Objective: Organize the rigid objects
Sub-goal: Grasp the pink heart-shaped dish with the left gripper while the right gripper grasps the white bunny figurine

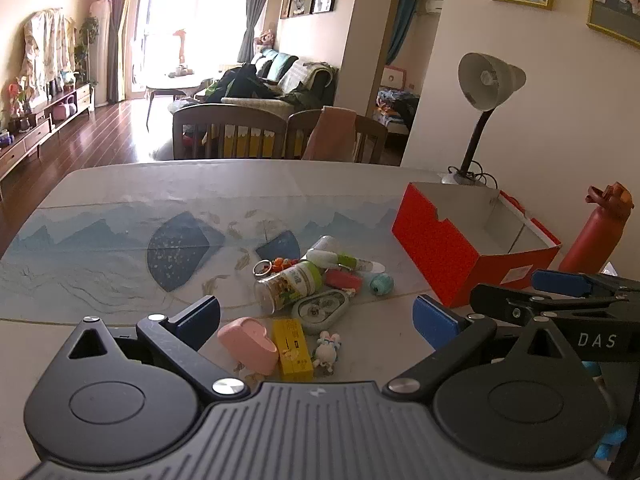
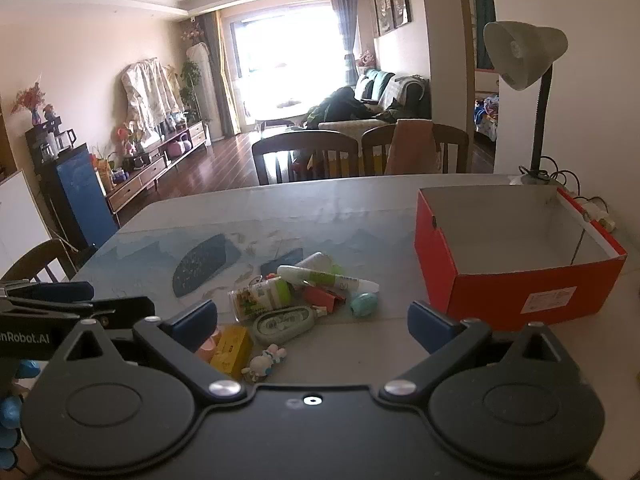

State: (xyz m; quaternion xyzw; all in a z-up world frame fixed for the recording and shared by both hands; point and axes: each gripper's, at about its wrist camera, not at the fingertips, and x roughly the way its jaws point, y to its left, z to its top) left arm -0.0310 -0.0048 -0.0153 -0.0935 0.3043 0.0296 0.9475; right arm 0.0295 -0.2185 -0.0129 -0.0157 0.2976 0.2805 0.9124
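One red box (image 2: 516,280), one desk lamp (image 2: 524,56), one red bottle (image 1: 596,232), two chairs, one pink heart case (image 1: 248,344), one yellow box (image 1: 294,350), one bunny figure (image 1: 327,350).

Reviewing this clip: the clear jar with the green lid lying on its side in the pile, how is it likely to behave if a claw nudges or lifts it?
The jar lies on its side and looks cylindrical, so a nudge would probably roll it, though the oval case beside it may block it. Its clear wall looks hard and smooth, so probably stiff but somewhat slippery. Contents seem partly filled, so likely light.
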